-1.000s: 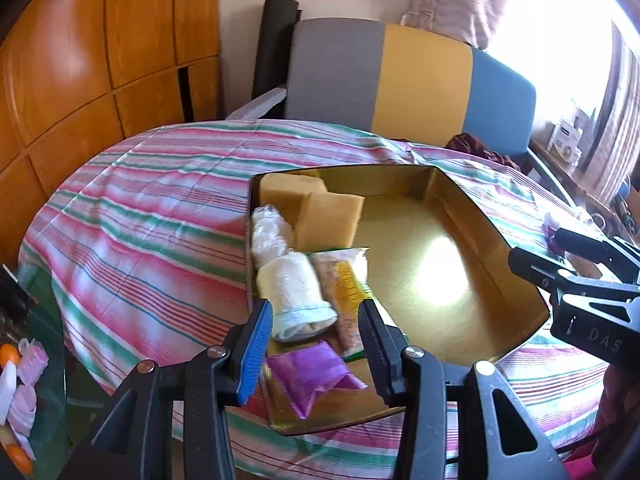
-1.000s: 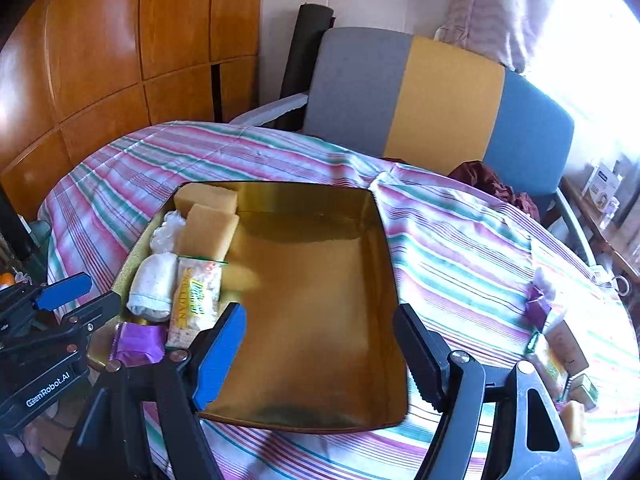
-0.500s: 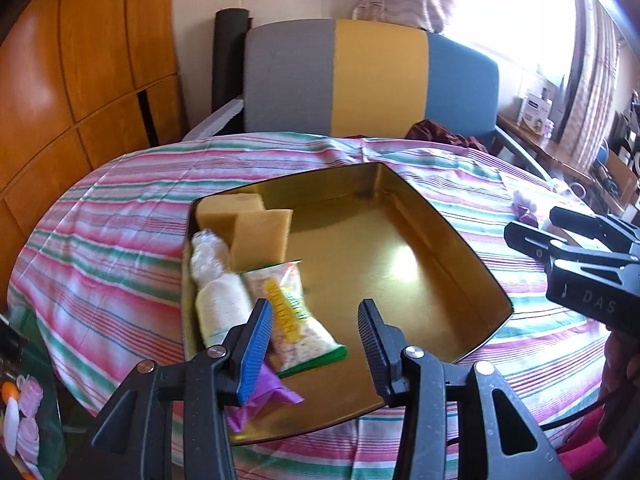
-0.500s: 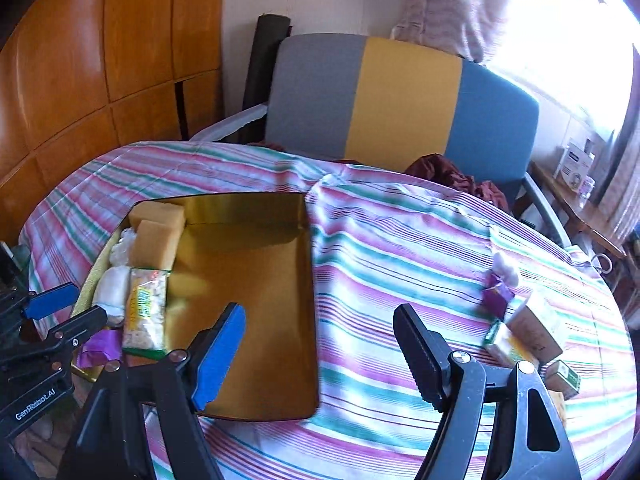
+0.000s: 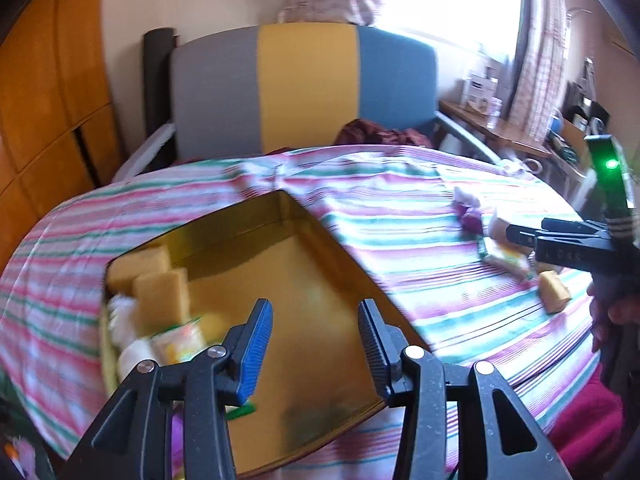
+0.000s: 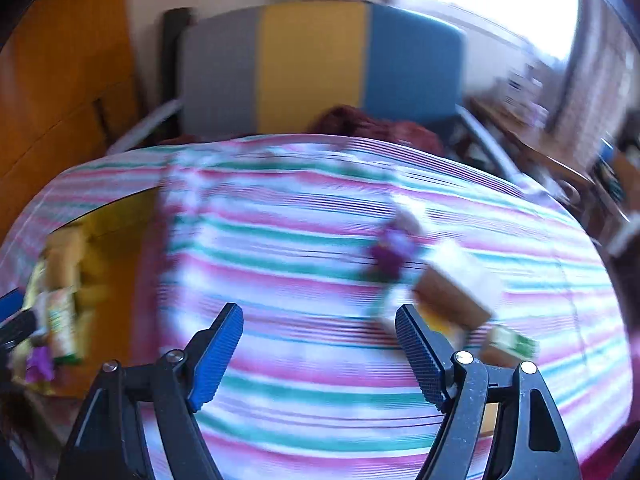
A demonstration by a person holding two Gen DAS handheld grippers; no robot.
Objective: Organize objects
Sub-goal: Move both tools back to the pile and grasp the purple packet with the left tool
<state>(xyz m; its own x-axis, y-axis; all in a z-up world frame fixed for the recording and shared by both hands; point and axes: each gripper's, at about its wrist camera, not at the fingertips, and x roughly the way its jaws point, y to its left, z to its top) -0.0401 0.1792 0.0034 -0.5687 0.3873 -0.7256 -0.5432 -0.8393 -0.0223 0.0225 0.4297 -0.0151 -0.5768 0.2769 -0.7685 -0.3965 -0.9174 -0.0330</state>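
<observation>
A gold tray (image 5: 320, 280) on the striped cloth holds yellow sponges (image 5: 160, 292), white bundles and a snack packet (image 5: 180, 340) along its left side. My left gripper (image 5: 312, 344) hangs open over the tray's near part with nothing between its fingers. Over bare cloth to the right of the tray (image 6: 116, 240), my right gripper (image 6: 320, 344) is open and its jaws are widening, empty. Just beyond its right finger lie a purple packet (image 6: 390, 254), a brown box (image 6: 456, 292) and a small green box (image 6: 510, 344). The right wrist view is blurred.
A loose yellow sponge (image 5: 554, 298) and a snack packet (image 5: 506, 258) lie by the table's right edge. A grey, yellow and blue chair (image 5: 304, 88) stands behind the round table. A cluttered side table (image 5: 500, 128) is at the far right.
Both views have swung to the right, so the tray has slid left. My right gripper has left the tray for the loose items on the right and stands wider. The left gripper's gap looks the same.
</observation>
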